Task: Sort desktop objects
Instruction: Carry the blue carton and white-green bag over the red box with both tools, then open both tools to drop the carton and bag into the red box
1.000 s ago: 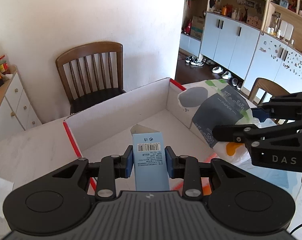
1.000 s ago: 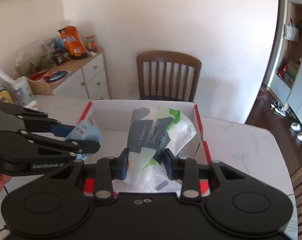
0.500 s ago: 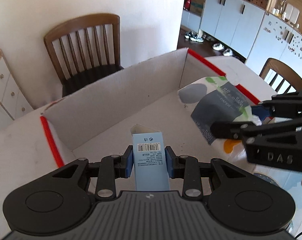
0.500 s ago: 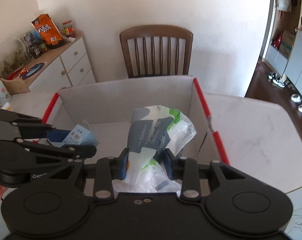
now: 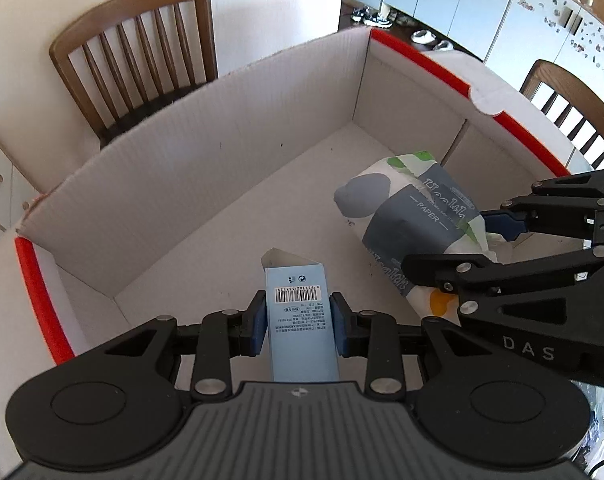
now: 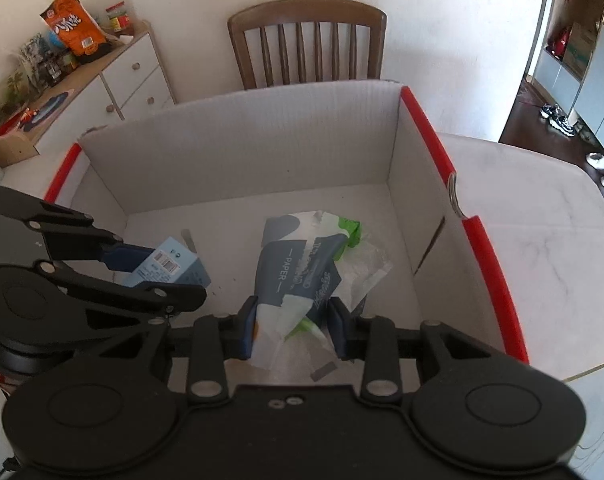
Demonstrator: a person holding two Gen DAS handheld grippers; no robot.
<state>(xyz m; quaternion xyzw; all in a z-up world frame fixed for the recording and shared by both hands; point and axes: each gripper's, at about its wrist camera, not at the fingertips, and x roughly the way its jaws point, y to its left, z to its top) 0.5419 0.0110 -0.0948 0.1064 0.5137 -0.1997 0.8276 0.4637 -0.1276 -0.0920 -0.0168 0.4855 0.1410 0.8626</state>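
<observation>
My left gripper is shut on a light blue carton with a barcode, held inside the white cardboard box with red rims. My right gripper is shut on a grey, white and green tissue pack, also held inside the box, to the right of the carton. The left gripper and carton show at the left of the right wrist view. The right gripper and tissue pack show at the right of the left wrist view.
A wooden chair stands behind the box. A white sideboard with snacks is at the back left. The white marble table extends to the right of the box. Another chair stands at the right.
Both grippers have moved forward and down from above the near rim into the box, each still holding its object.
</observation>
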